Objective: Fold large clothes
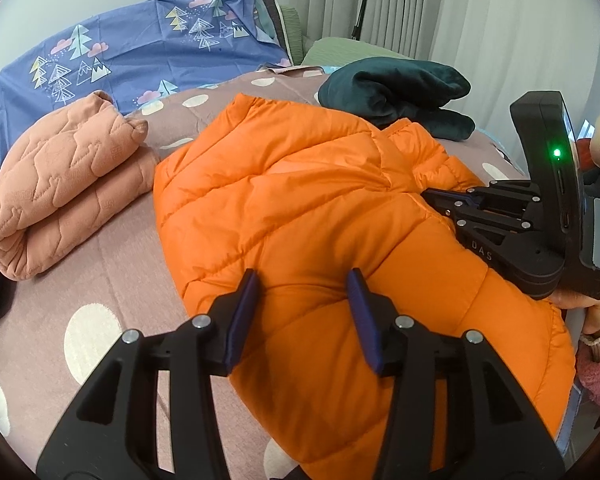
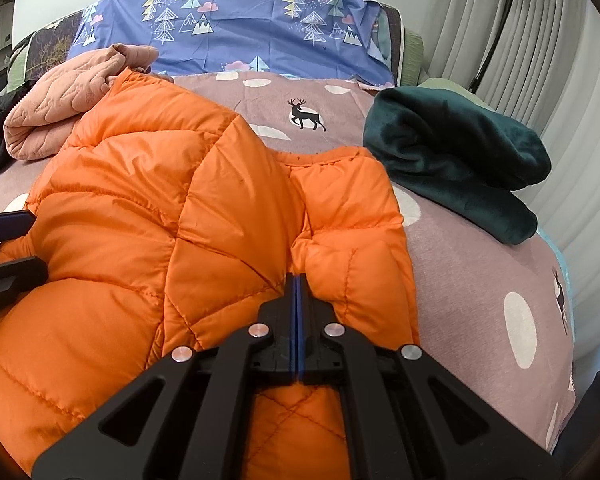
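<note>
Orange quilted down fills the middle of both views: a puffy orange jacket (image 1: 308, 200) lies spread on the bed cover (image 1: 100, 280), a dusty mauve sheet with cream dots and small deer prints.

All places below are given from the jacket. Over its near part hovers the left gripper (image 1: 304, 292), its blue-padded fingers (image 1: 246, 308) standing apart with only jacket fabric showing below the gap; whether the pads touch the cloth cannot be told. At its right side sits the right gripper (image 2: 298, 280), its two fingers pressed flat together with no gap. Their tips lie at a crease where a folded flap meets the jacket's body; whether any fabric is pinched between them cannot be told. A hand (image 1: 592, 308) with a knitted cuff holds that tool's handle, seen in the left wrist view.

Just to the jacket's left, touching its far corner, rests a folded salmon quilted garment (image 1: 64, 184). Beyond its right far edge lies a bundled dark green fleece (image 2: 456, 164), close to the hem. Further behind it a blue pillowcase (image 2: 236, 28) with tree and cloud prints stands against the wall, and pale curtains (image 2: 540, 60) hang off to its right.
</note>
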Demonstrator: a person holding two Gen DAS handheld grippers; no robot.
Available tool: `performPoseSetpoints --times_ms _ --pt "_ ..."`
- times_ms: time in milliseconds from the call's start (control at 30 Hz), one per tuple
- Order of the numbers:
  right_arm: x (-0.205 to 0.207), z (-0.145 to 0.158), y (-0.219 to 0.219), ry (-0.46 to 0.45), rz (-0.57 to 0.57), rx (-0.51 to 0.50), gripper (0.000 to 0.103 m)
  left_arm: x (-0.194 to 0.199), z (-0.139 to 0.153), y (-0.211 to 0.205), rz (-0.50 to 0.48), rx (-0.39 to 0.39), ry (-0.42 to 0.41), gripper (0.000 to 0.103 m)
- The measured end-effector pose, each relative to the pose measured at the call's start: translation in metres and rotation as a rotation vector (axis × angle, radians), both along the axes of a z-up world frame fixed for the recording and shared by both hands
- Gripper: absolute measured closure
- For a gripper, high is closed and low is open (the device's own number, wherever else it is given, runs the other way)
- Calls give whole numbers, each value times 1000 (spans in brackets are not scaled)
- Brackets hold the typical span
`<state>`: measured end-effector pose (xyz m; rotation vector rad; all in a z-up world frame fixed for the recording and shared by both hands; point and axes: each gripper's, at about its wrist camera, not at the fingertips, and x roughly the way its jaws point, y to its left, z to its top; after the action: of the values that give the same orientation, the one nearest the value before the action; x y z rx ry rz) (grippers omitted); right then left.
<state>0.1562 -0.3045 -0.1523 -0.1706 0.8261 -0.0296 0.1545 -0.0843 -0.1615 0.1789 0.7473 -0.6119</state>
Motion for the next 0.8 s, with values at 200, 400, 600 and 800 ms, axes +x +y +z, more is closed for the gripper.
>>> performPoseSetpoints --times_ms 200,400,600,800 --pt "-1 0 0 -2 4 14 103 -5 7 5 27 -20 4 55" --pt "-2 2 -5 -3 8 48 103 -48 20 31 13 -99 38 41" --pt "-2 1 -2 -4 10 38 103 -89 15 47 -15 -158 89 40" --pt "-3 2 0 -2 9 26 103 -98 18 41 -12 -131 52 40"
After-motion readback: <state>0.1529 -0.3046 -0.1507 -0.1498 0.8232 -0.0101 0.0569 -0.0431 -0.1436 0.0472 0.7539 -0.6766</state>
